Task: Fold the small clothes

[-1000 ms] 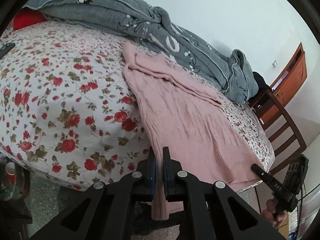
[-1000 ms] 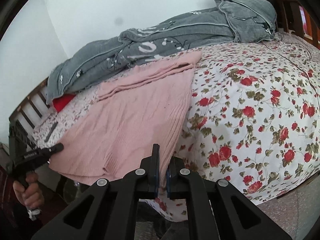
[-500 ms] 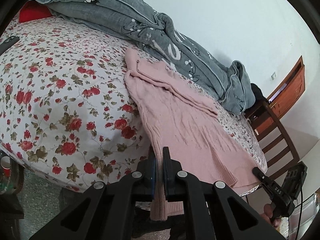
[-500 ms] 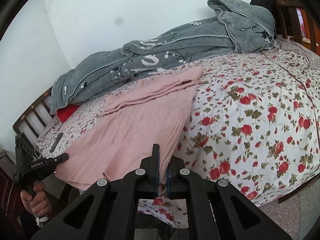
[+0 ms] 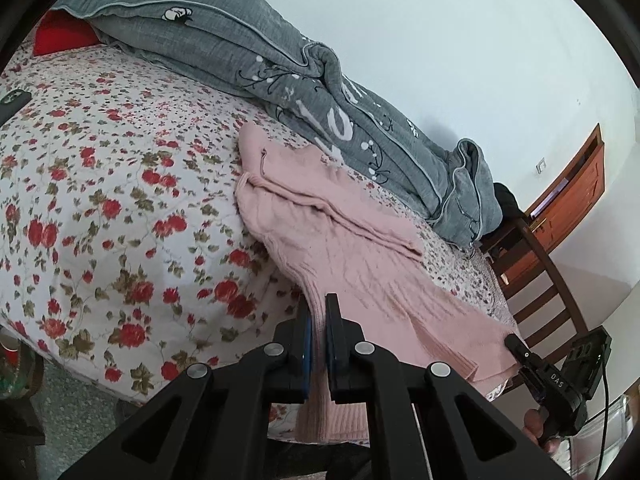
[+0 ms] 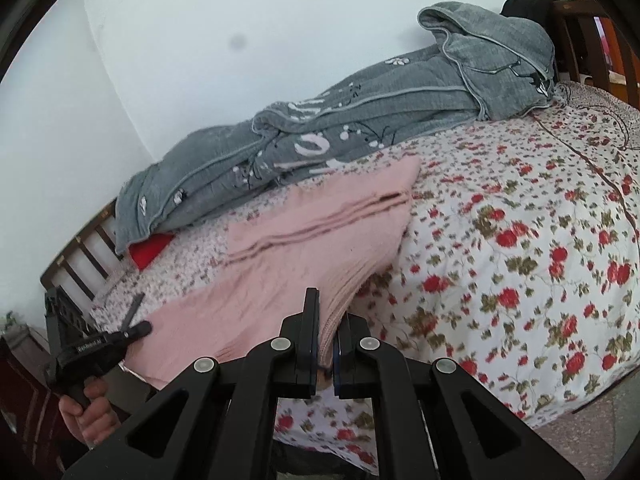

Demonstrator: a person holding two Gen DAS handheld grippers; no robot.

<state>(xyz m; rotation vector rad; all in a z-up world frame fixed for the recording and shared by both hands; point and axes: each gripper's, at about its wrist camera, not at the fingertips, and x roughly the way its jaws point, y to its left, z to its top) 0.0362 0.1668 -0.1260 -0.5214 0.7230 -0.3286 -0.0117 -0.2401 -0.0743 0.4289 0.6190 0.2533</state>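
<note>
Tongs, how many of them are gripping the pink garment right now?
2. The left tongs pinch one near corner of the pink garment at the bed's edge; the right tongs pinch the other near corner.

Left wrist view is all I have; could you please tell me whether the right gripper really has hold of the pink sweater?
Observer: Yes. In its own camera the right gripper is shut on the ribbed hem of the pink sweater, with cloth between its jaws.
Operator: Thank you. Can you see my left gripper from there?
Observer: Yes, the left gripper meets the hem's other corner, with a hand around its handle.
Operator: Is there anything beyond the red pillow?
Observer: A slatted wooden headboard stands just past the red pillow.
</note>
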